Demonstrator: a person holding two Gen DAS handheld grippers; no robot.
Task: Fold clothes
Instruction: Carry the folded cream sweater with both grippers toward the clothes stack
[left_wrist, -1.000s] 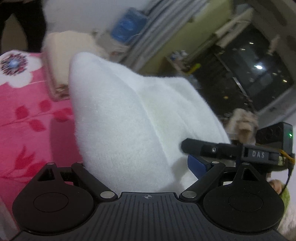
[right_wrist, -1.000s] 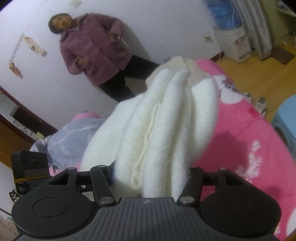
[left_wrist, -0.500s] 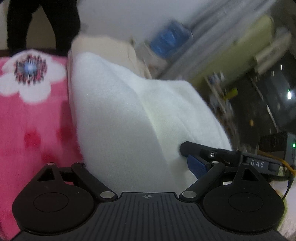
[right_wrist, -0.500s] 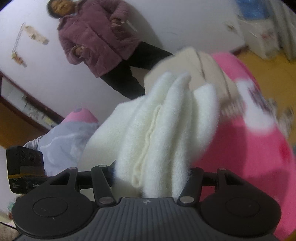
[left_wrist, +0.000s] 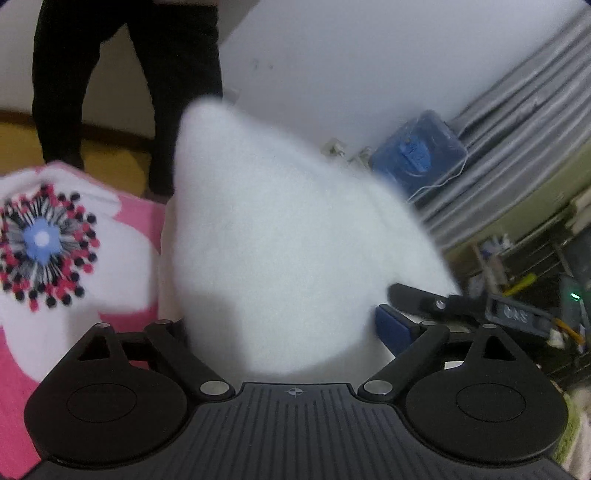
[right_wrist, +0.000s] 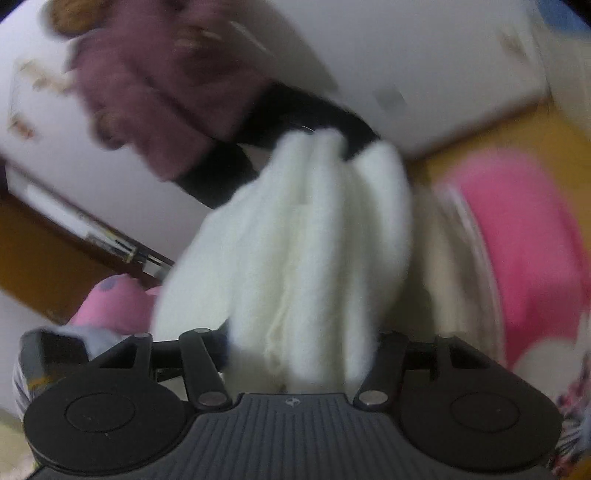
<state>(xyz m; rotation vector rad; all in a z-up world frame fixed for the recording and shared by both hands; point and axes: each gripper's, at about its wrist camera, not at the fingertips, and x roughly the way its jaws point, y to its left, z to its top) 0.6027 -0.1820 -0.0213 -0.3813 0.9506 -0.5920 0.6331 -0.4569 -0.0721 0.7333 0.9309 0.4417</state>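
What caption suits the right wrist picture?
Right gripper clamps a bunched white fleece garment above a pink blanket.

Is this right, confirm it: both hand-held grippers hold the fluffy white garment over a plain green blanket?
Not quite. The blanket is pink with a flower pattern, not plain green, as the left wrist view shows. The rest stands: the left hand-held gripper and right hand-held gripper both hold the white garment.

White fluffy garment (left_wrist: 288, 251): thick, soft, bunched into several upright folds (right_wrist: 314, 258). One end fills the space between the fingers of the left hand-held gripper (left_wrist: 280, 328); the other end is pinched in the right hand-held gripper (right_wrist: 299, 354). Carried off the bed.
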